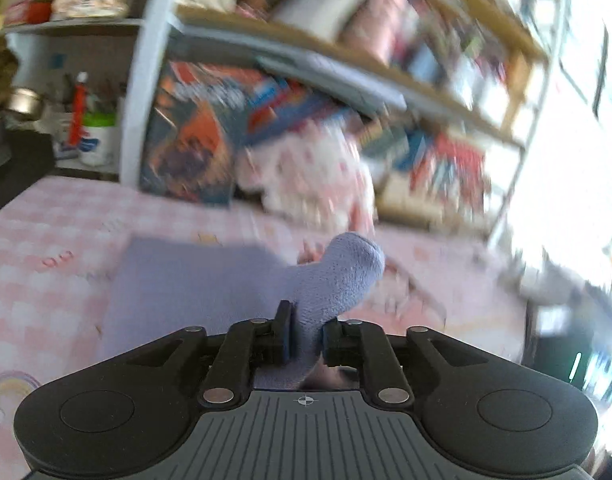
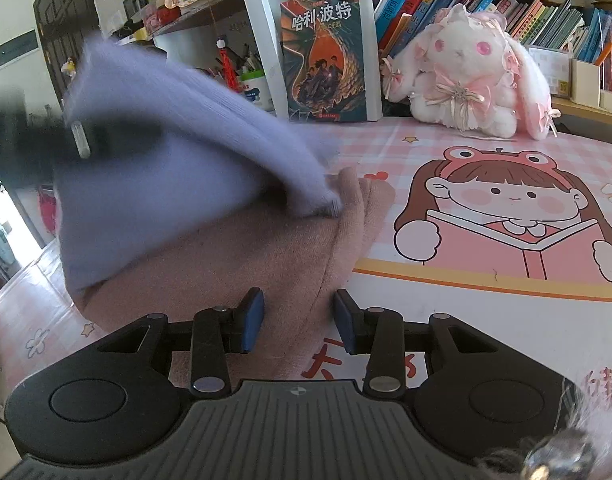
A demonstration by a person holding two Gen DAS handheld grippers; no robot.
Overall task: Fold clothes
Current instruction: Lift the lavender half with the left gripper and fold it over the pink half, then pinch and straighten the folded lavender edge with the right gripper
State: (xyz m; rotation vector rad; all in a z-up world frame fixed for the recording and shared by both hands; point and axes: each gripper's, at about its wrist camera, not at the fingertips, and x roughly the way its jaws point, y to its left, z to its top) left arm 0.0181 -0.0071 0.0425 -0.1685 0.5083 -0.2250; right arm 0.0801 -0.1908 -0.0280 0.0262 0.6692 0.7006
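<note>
- Your left gripper is clenched on the lavender garment, lifted above the pink garment on the table.
- Your right gripper is released, straddling the pink edge.
- Risk: the thin pinch may slip; trailing cloth could drag the pink piece.

Black left gripper and right gripper, blue-padded jaws, silver pivot screws.

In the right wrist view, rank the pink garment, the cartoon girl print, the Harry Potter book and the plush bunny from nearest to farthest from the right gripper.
1. Pink garment: directly at the open right gripper, between and ahead of its fingers.
2. Cartoon girl print: on the tablecloth, ahead to the right.
3. Harry Potter book and plush bunny: both at the table's back against the shelf, too close to call.
</note>
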